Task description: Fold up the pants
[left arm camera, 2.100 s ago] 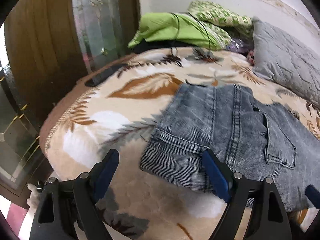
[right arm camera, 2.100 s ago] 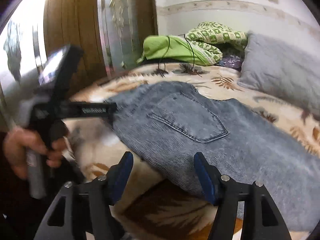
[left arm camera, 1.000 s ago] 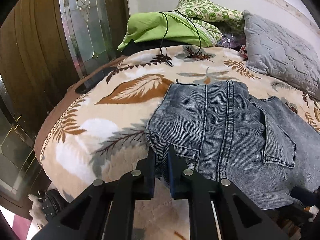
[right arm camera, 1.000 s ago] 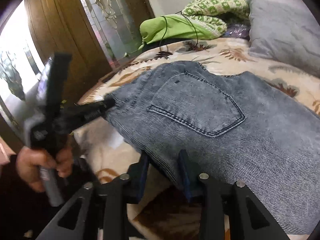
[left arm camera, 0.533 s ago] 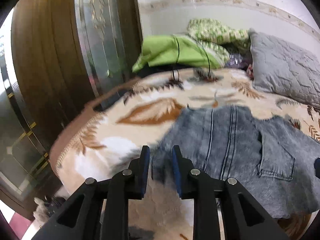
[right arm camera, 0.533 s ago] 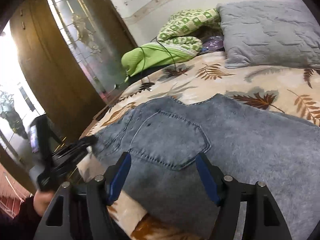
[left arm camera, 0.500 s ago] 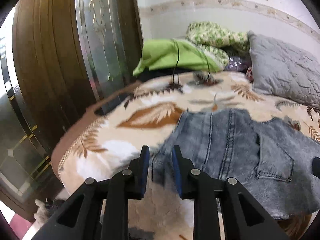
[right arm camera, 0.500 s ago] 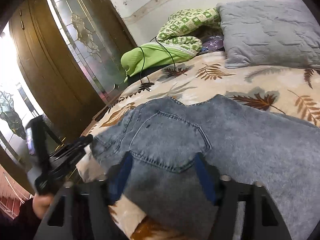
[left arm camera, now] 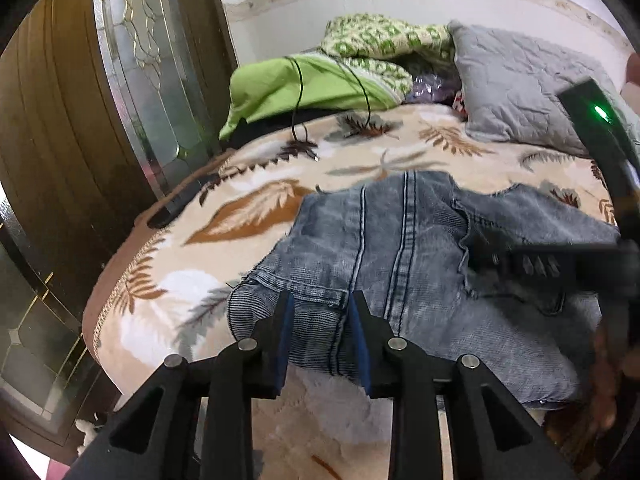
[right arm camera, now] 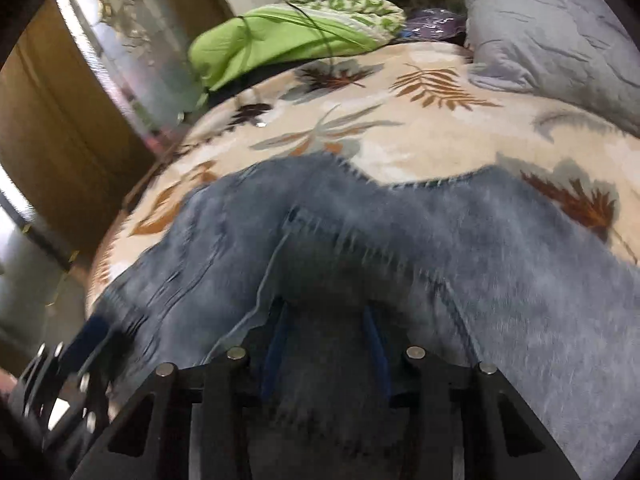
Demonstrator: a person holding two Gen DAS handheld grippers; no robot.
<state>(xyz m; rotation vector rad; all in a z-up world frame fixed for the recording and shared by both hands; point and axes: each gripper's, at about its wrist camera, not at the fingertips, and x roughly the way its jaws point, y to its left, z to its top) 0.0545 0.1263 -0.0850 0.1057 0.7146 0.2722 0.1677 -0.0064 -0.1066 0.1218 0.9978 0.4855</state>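
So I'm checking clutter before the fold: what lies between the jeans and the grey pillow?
In the left wrist view, only bare leaf-print blanket separates the jeans from the grey pillow.
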